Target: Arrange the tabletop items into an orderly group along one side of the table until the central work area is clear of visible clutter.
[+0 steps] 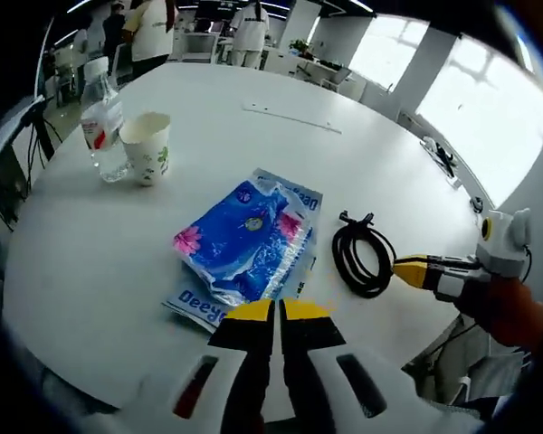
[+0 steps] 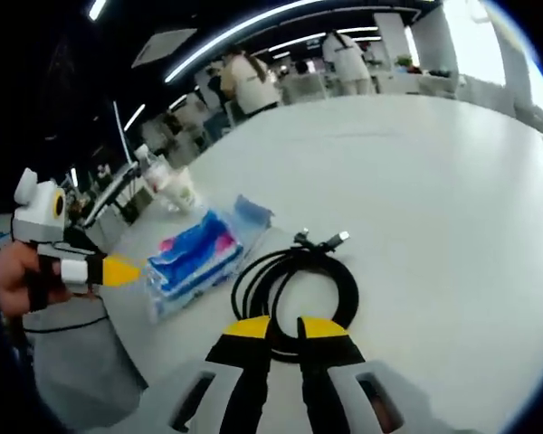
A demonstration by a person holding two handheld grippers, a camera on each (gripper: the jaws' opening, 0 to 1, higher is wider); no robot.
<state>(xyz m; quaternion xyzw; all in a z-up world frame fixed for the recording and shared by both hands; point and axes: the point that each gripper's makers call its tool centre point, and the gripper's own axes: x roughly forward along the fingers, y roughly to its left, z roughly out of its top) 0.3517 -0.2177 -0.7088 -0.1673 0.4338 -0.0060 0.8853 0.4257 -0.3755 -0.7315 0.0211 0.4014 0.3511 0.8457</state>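
A blue tissue packet lies on the round white table, just ahead of my left gripper, whose jaws are shut with nothing between them. A black cable coil rests to the packet's right. My right gripper comes in from the right and meets the coil's edge. In the right gripper view the cable coil lies flat, and my right gripper is closed on its near rim. The tissue packet and my left gripper sit to the left.
A paper cup and a clear water bottle stand together at the far left of the table. A thin white strip lies near the far side. People stand beyond the table. A hand holds the left gripper.
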